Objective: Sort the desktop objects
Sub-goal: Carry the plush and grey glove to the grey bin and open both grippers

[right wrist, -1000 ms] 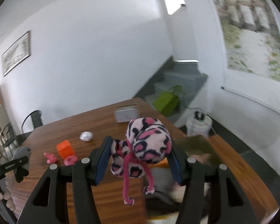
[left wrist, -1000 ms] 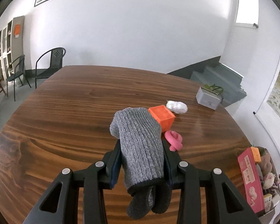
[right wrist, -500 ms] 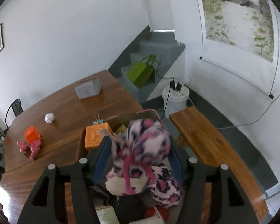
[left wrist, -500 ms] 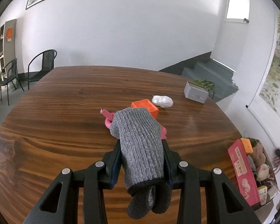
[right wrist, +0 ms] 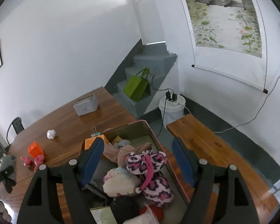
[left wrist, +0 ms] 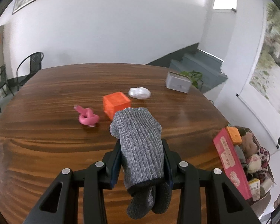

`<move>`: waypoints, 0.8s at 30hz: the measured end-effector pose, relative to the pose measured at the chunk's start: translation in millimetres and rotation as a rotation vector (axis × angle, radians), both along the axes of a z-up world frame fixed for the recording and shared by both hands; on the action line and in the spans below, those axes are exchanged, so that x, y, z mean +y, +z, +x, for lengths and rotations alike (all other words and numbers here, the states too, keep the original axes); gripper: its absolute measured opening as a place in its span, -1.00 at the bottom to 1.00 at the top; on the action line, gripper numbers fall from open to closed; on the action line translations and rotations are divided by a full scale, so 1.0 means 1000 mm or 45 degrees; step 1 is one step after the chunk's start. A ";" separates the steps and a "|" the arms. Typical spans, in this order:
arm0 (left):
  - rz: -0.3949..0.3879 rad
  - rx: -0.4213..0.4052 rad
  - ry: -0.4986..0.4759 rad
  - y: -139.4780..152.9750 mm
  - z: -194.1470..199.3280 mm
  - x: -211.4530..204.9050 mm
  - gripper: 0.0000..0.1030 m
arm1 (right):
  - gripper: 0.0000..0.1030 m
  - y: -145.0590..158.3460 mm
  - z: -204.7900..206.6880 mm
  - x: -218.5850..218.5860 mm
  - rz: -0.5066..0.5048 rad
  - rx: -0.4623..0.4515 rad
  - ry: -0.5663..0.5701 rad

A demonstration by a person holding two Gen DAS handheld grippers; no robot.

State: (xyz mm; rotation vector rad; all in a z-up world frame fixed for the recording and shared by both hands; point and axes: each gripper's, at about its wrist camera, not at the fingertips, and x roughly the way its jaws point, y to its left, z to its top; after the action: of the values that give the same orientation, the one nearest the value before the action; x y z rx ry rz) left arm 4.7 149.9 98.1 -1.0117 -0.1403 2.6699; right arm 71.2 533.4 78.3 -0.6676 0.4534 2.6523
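My left gripper (left wrist: 141, 160) is shut on a grey knitted glove (left wrist: 140, 141), held above the wooden table (left wrist: 46, 112). Beyond it lie an orange cube (left wrist: 116, 101), a pink knotted toy (left wrist: 87, 118) and a white crumpled lump (left wrist: 139, 93). My right gripper (right wrist: 138, 158) is open above the storage box (right wrist: 151, 128) off the table's right edge. A pink leopard-print plush (right wrist: 149, 168) lies in the box among other soft toys, just under the open fingers. The same box (left wrist: 231, 164) shows at the right in the left wrist view.
A grey tissue box (left wrist: 178, 83) stands at the table's far right. A wooden bench (right wrist: 211, 145) sits right of the storage box, with a white bucket (right wrist: 172, 108) and a green bag (right wrist: 138, 85) on the stairs behind. Black chairs (left wrist: 29, 65) stand at far left.
My right gripper opened and let the leopard-print plush drop into the box. The left gripper, still holding the glove, swung right, so the cube and pink toy now show to its left.
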 end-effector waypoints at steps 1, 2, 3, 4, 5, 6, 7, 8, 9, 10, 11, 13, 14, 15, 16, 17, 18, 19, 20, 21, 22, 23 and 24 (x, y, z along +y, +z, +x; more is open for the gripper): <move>-0.003 -0.001 -0.023 0.001 0.001 0.009 -0.23 | 0.53 0.000 0.004 -0.001 0.000 0.012 0.002; -0.006 -0.002 -0.046 0.001 0.002 0.017 -0.23 | 0.53 0.000 0.006 -0.001 -0.002 0.023 0.006; -0.008 -0.003 -0.068 0.002 0.003 0.026 -0.23 | 0.53 0.000 0.008 -0.001 -0.004 0.031 0.009; -0.011 -0.004 -0.091 0.003 0.004 0.034 -0.23 | 0.53 0.000 0.011 -0.001 -0.007 0.040 0.012; -0.014 -0.005 -0.114 0.003 0.004 0.043 -0.23 | 0.54 0.000 0.014 0.000 -0.015 0.053 0.015; -0.017 -0.006 -0.137 0.004 0.005 0.051 -0.23 | 0.54 0.000 0.017 0.002 -0.025 0.062 0.015; -0.019 -0.007 -0.159 0.005 0.006 0.060 -0.23 | 0.54 0.000 0.019 0.003 -0.035 0.072 0.016; -0.022 -0.008 -0.182 0.006 0.007 0.068 -0.23 | 0.55 -0.001 0.022 0.005 -0.045 0.081 0.016; -0.025 -0.009 -0.205 0.006 0.008 0.077 -0.23 | 0.55 -0.001 0.024 0.007 -0.054 0.088 0.013; -0.028 -0.010 -0.228 0.007 0.009 0.086 -0.23 | 0.55 -0.002 0.026 0.010 -0.063 0.093 0.011; -0.030 -0.011 -0.251 0.008 0.010 0.094 -0.23 | 0.56 -0.003 0.028 0.013 -0.071 0.093 0.011; -0.041 -0.004 -0.297 0.010 0.012 0.114 -0.23 | 0.56 -0.006 0.032 0.018 -0.085 0.091 0.013; -0.043 -0.002 -0.326 0.012 0.013 0.125 -0.23 | 0.56 -0.008 0.034 0.022 -0.090 0.088 0.012; -0.044 0.000 -0.354 0.014 0.013 0.136 -0.23 | 0.56 -0.009 0.036 0.024 -0.091 0.088 0.009; -0.045 0.003 -0.371 0.015 0.014 0.144 -0.23 | 0.56 -0.010 0.038 0.027 -0.094 0.088 0.004; -0.049 0.012 -0.400 0.017 0.014 0.156 -0.22 | 0.56 -0.011 0.041 0.030 -0.101 0.090 -0.001; -0.054 0.018 -0.419 0.019 0.015 0.166 -0.22 | 0.56 -0.012 0.043 0.033 -0.109 0.093 -0.005; -0.059 0.024 -0.439 0.020 0.015 0.175 -0.22 | 0.56 -0.013 0.045 0.036 -0.116 0.095 -0.009; -0.061 0.025 -0.457 0.021 0.015 0.183 -0.22 | 0.56 -0.013 0.047 0.038 -0.121 0.097 -0.009; -0.064 0.027 -0.475 0.021 0.014 0.191 -0.22 | 0.56 -0.014 0.048 0.040 -0.126 0.100 -0.010; -0.063 0.022 -0.499 0.021 0.013 0.203 -0.22 | 0.56 -0.015 0.050 0.042 -0.131 0.101 -0.011; -0.062 0.016 -0.514 0.021 0.011 0.212 -0.22 | 0.56 -0.015 0.050 0.043 -0.130 0.101 -0.008; -0.062 0.009 -0.529 0.020 0.010 0.220 -0.22 | 0.56 -0.016 0.050 0.043 -0.126 0.098 -0.006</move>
State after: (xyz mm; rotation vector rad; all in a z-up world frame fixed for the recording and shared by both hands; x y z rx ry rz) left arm 14.3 369.6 118.0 -0.9276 0.1252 2.3069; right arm 121.4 576.6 62.6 -0.5943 0.6102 2.6725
